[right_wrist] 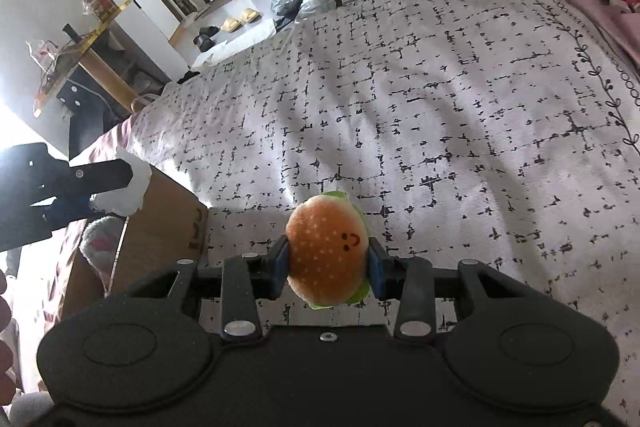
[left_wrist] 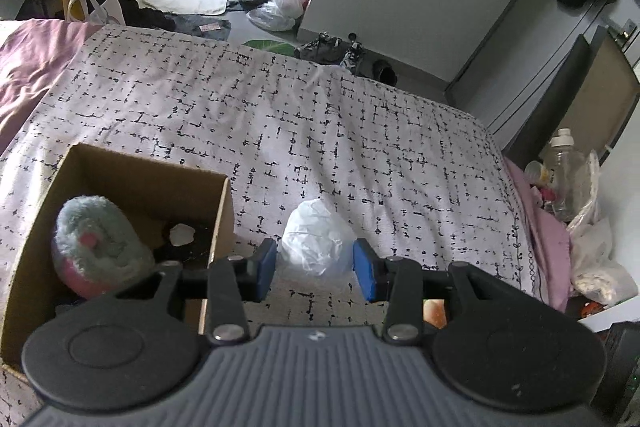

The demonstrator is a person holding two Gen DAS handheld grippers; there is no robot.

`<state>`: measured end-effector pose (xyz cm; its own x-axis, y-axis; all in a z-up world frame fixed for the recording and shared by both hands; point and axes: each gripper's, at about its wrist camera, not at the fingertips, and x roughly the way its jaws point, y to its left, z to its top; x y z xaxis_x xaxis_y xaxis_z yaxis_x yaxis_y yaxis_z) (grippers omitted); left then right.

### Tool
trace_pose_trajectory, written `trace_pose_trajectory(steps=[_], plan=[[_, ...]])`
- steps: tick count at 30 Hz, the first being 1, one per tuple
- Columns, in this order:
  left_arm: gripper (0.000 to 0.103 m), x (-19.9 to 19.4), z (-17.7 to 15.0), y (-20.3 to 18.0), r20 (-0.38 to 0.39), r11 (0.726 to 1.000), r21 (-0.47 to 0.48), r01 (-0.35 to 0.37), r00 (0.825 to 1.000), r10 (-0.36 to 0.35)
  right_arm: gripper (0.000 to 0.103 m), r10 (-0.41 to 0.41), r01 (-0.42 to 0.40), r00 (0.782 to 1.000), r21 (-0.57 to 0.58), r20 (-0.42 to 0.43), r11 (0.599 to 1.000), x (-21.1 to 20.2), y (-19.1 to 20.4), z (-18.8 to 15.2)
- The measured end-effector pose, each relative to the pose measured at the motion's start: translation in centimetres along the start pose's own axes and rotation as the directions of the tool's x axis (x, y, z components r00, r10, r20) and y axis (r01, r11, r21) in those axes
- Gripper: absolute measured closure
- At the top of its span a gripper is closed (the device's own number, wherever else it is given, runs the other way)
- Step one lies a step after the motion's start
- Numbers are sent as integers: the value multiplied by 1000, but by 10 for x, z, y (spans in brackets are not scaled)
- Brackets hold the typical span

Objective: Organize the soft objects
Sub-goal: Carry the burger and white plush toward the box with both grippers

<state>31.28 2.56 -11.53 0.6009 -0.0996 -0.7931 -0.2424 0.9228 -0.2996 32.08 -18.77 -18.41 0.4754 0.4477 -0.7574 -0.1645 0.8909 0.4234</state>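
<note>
Left claw (left_wrist: 315, 269) sits low over the bed (left_wrist: 360, 131), its blue pads either side of a crumpled white bundle (left_wrist: 316, 239), paper or thin plastic by the look of it, and the pads seem to be touching its flanks. In the right wrist view that same claw (right_wrist: 100, 193) hangs above the box with the white bundle (right_wrist: 124, 189) pinched at its tip, so call it gripped and lifted. Just to the left stands the open cardboard box (left_wrist: 224, 211), already holding a fluffy pale-blue and pink plush (left_wrist: 100, 247) and a small white scrap (left_wrist: 182, 234) on something dark at the bottom. Over on the other side, the right claw (right_wrist: 329, 263) is pressed onto a little burger plush (right_wrist: 326, 251), smiling face up, green lettuce trim peeking out top and bottom, held clear of the patterned bedspread. The box (right_wrist: 168, 227) lies to its left, well within reach. So the step in hand looks like delivery: two soft things held, one box waiting. Next, the left claw wants to slide left until the bundle is past the cardboard wall, then spread its pads and let it drop; the burger should wait its turn so the two claws don't crowd the opening. Mind that light bundle, it may cling to a pad.
</note>
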Motion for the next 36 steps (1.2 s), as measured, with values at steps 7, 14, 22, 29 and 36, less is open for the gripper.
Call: trace_pose_trajectory(steps=[7, 14, 22, 29, 36], plan=[[62, -19, -5, 16, 23, 1000, -17, 11, 1000, -10, 64, 8, -7, 999, -12, 39, 1000, -16, 6, -10], [62, -34, -13, 37, 38, 999, -41, 17, 999, -15, 64, 11, -9, 997, -30, 73, 1000, -27, 14, -16], [62, -46, -17, 66, 43, 997, -75, 15, 999, -12, 64, 14, -8, 995, -63, 96, 998, -35, 31, -16], [62, -53, -15, 86, 49, 995, -101, 15, 999, -10, 64, 25, -15, 992, -80, 123, 997, -42, 48, -8], [62, -52, -16, 104, 47, 993, -121, 6, 999, -1, 64, 37, -25, 991, -93, 129, 995, -42, 66, -3]])
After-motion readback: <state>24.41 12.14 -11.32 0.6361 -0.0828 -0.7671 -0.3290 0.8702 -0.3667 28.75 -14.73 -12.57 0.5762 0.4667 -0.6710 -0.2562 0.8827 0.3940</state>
